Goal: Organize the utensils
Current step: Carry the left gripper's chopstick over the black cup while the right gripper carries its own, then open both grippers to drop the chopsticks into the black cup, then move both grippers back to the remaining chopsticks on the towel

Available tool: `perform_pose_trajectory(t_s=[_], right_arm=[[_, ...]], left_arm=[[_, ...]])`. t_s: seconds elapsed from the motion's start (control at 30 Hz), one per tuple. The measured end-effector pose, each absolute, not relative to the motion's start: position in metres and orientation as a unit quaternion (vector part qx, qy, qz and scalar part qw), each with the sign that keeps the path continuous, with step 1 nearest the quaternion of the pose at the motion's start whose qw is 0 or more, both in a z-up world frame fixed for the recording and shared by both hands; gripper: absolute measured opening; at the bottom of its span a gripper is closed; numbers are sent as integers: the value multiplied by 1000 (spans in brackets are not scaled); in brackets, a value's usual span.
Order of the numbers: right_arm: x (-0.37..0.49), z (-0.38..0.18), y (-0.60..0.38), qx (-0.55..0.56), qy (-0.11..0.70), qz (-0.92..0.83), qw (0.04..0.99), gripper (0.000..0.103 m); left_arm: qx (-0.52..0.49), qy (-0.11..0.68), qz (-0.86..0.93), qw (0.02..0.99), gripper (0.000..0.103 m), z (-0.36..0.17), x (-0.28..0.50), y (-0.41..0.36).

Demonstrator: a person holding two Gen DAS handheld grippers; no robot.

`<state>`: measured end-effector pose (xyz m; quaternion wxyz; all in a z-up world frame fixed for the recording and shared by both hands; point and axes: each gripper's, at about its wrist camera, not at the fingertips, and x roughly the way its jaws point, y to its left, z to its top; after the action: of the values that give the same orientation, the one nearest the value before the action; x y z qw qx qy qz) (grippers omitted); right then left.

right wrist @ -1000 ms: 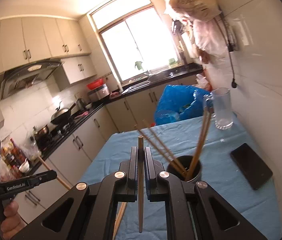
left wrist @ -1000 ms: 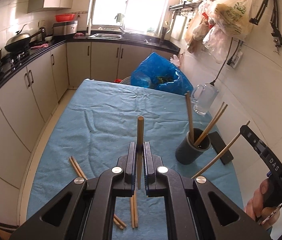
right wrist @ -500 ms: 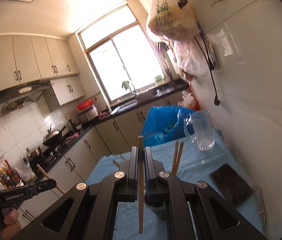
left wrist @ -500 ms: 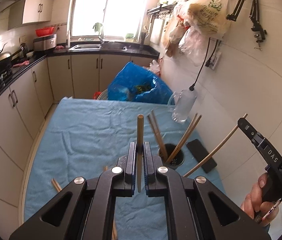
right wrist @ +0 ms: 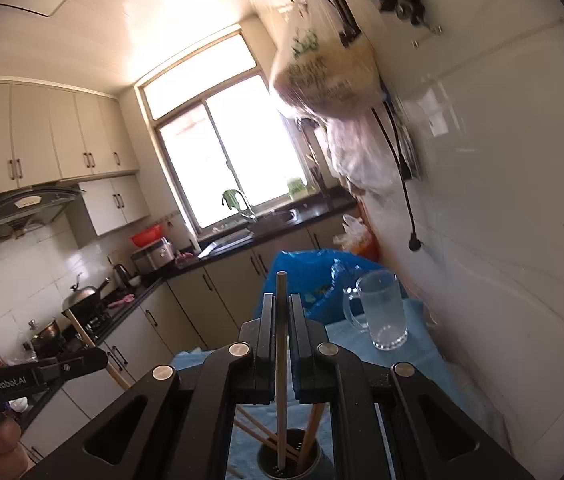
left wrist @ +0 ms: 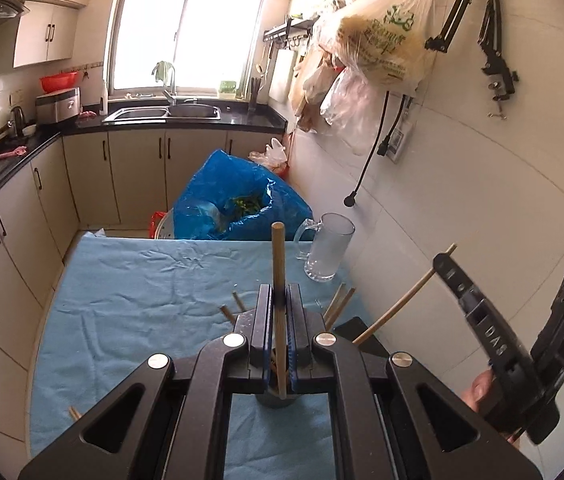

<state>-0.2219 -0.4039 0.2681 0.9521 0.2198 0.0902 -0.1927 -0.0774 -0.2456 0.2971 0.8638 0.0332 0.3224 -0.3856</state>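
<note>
Both tools point(left wrist: 279, 300) point(right wrist: 280, 312) gripping chopsticks point(left wrist: 278, 272) point(right wrist: 281, 344) — above dark holder point(right wrist: 289, 460)

A desk covered with a wrinkled light-blue cloth point(left wrist: 130, 292) stands with its right side against the white tiled wall. At the far right of the cloth stands an upright clear glass mug with a handle point(left wrist: 327, 250), empty as far as can be seen. Nearer, close to the right edge, lies a flat black rectangular object point(left wrist: 361, 334). A dark round holder point(right wrist: 293, 458) stands on the cloth in the near middle, with several wooden chopsticks point(right wrist: 260, 434) leaning inside it. A loose wooden chopstick end point(left wrist: 74, 413) lies on the cloth near its left front. A bulging blue plastic bag point(left wrist: 234, 204) sits just beyond the far edge of the desk.
</note>
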Motion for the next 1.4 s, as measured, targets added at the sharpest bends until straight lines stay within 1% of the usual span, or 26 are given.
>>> perform_pose_trajectory(t_s=[0.13,0.3,0.43,0.47,0.5,0.53,0.57,0.6,0.63,0.67,0.73,0.8,0.83,0.87,1.0,1.07,1.17,1.4], right_arm=[[-208,250,-415,223,114,-198,948,6],[-194,229,-423,231,146,-193,942,6],[-190,220,-427,237,157,-194,939,8],[-190,219,-428,239,158,-193,938,8],[-190,219,-428,239,159,-193,938,15],[-191,220,-428,238,158,-196,938,19],[-193,221,-427,238,156,-198,938,29],[-194,223,-427,237,151,-198,939,34],[-197,225,-426,236,147,-199,940,34],[-200,227,-425,234,143,-201,940,34],[-207,232,-421,233,136,-206,941,36],[-214,235,-419,236,129,-204,941,44],[-219,236,-416,236,127,-204,942,46],[-223,236,-414,236,125,-204,942,47],[-231,232,-399,237,134,-187,944,50],[-231,224,-384,230,150,-171,946,50],[-226,211,-362,219,178,-148,948,50],[-178,162,-297,181,284,-61,939,50]], left_arm=[[45,335,-374,864,6,276,-68,-265],[51,372,-366,851,6,247,-51,-277],[46,381,-354,853,6,239,-42,-276],[44,384,-353,852,6,239,-40,-275],[44,385,-353,851,7,238,-40,-273],[42,387,-354,850,9,239,-40,-272],[40,386,-354,851,17,239,-40,-270],[39,383,-353,853,23,241,-41,-269],[35,378,-351,856,39,244,-43,-265],[32,373,-349,859,48,245,-43,-262],[27,361,-342,867,49,250,-47,-252],[23,357,-336,871,52,253,-51,-239],[19,358,-334,872,58,253,-51,-233],[14,359,-331,873,62,252,-52,-227],[2,367,-302,880,67,240,-51,-189],[2,377,-284,882,73,226,-47,-170],[-3,400,-250,882,73,201,-38,-140],[-44,496,-154,853,73,116,0,-58]])
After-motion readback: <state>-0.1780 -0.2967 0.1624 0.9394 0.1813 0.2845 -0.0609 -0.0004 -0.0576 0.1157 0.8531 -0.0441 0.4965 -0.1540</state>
